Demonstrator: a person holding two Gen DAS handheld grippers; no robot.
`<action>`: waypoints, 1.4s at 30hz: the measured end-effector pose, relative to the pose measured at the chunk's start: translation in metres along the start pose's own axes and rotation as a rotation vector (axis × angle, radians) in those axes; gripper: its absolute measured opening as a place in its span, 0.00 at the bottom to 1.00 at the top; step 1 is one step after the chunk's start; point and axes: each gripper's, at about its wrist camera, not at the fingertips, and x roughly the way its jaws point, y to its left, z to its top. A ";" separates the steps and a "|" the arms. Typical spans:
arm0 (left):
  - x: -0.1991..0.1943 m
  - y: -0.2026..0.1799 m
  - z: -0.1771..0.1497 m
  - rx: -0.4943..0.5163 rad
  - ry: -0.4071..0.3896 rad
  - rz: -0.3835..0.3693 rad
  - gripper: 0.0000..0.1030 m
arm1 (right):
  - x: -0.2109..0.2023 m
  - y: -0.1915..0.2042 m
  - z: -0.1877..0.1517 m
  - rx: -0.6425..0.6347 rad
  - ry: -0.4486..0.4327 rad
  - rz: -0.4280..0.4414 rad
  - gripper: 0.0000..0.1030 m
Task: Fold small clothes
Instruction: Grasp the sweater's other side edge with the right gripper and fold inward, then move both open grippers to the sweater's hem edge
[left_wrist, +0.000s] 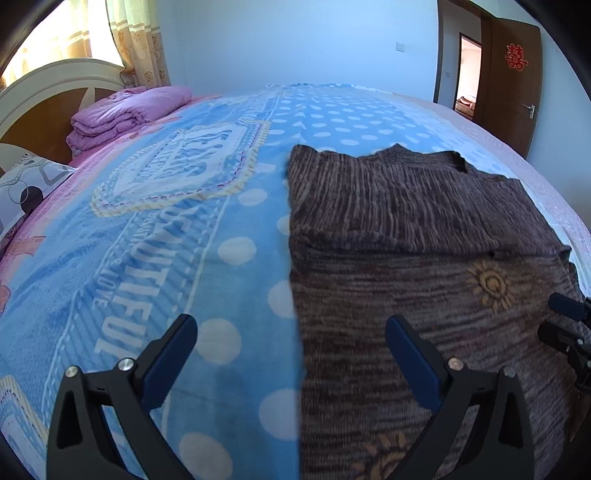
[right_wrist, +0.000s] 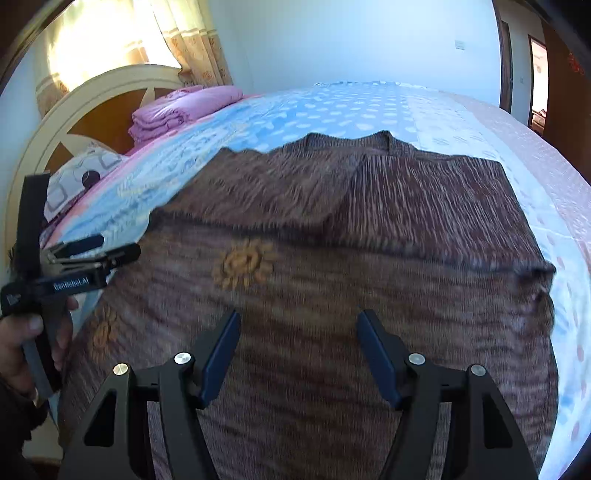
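Observation:
A brown striped knit sweater with yellow sun motifs lies flat on the bed, its sleeves folded in over the chest. My left gripper hovers open over the sweater's left edge, one finger above the blue blanket, the other above the knit. In the right wrist view the same sweater fills the middle. My right gripper stands open above its lower part with nothing between the fingers. The left gripper, held in a hand, shows at the sweater's left side.
A blue dotted blanket covers the bed. A folded pink quilt and a patterned pillow lie by the cream headboard. A brown door stands open at the back right. The bed's right edge runs close beside the sweater.

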 end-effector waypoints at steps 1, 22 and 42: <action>-0.003 0.000 -0.003 0.004 0.000 -0.002 1.00 | -0.002 0.001 -0.004 -0.008 0.000 -0.006 0.65; -0.050 -0.008 -0.065 0.081 0.052 -0.042 1.00 | -0.054 0.000 -0.066 -0.059 0.015 -0.058 0.70; -0.082 -0.012 -0.118 0.095 0.128 -0.092 1.00 | -0.100 -0.002 -0.127 -0.071 0.039 -0.127 0.74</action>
